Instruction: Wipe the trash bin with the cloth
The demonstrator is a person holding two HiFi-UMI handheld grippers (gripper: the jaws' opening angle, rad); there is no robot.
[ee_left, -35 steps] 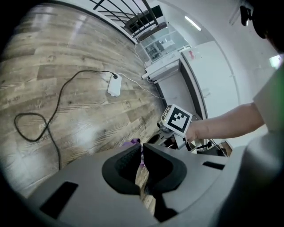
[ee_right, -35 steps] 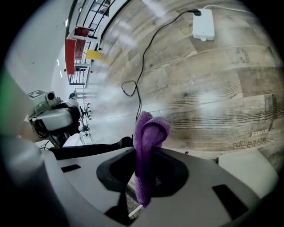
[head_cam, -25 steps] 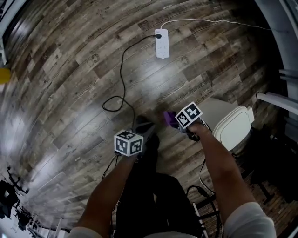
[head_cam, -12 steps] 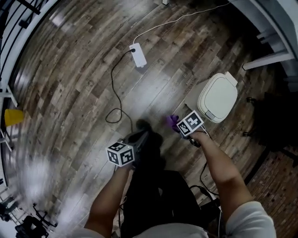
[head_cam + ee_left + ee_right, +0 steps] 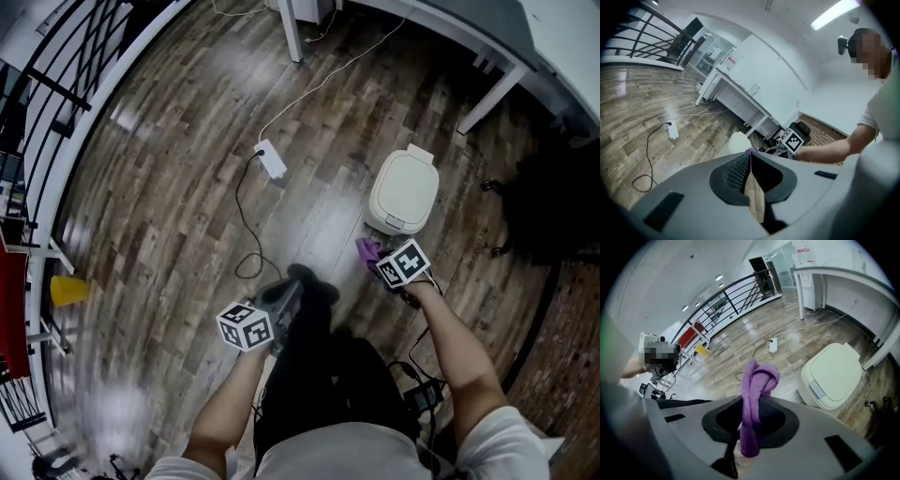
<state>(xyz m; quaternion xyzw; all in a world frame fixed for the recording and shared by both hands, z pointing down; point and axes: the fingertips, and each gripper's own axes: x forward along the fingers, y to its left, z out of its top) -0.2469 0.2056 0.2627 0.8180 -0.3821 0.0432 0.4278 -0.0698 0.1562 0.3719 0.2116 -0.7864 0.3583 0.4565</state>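
Holding the cloth [image 5: 757,380] clamped in my right gripper [image 5: 371,254], left gripper [image 5: 292,281] closed and empty, I'd lay it flat on the trash bin [image 5: 403,192] lid, right of frame center.

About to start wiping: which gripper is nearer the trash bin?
Right. The right gripper, gripping the purple cloth, sits just short of the trash bin; the left gripper is farther back, off to the left.

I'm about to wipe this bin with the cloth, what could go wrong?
The cloth is bunched narrow in the right claw, so hard jaws may scrape the trash bin lid.
Nothing steadies the bin; it might slide when pushed.
The cable lies on the floor nearby, a possible trip.
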